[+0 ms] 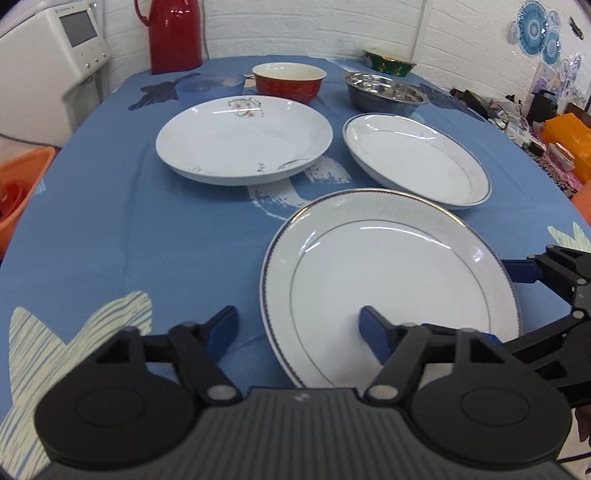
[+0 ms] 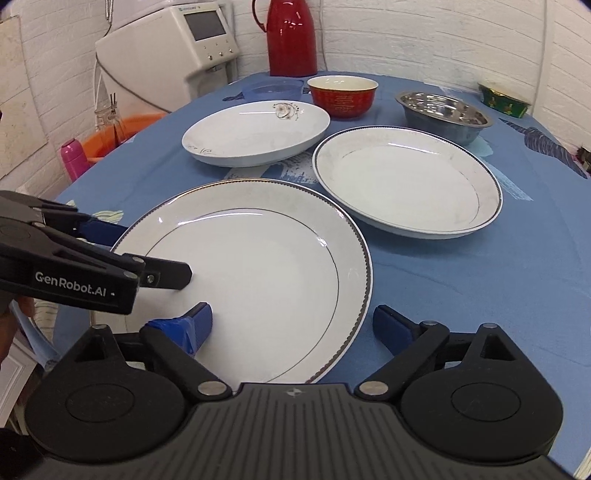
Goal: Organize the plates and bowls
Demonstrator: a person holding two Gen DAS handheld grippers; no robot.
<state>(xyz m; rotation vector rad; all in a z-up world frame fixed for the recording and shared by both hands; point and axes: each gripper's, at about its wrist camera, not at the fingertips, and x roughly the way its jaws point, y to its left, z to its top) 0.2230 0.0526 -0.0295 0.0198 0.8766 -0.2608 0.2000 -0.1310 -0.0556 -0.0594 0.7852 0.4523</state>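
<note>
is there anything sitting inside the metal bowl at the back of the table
No, the metal bowl shows only its bare shiny inside in the right wrist view.

home dining table [image 1: 110, 221], red thermos [image 1: 173, 33]

red thermos [image 2: 291, 37], white appliance [image 2: 166, 48]

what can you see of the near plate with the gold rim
The gold-rimmed plate is a round, shallow white dish, glossy like glazed ceramic, with a beaded dark and gold edge and a thin ring around its well. It is empty and lies flat on the blue tablecloth, nearest the cameras. Both open claws straddle its rim: the left claw on one side, the right claw on the other.
</note>
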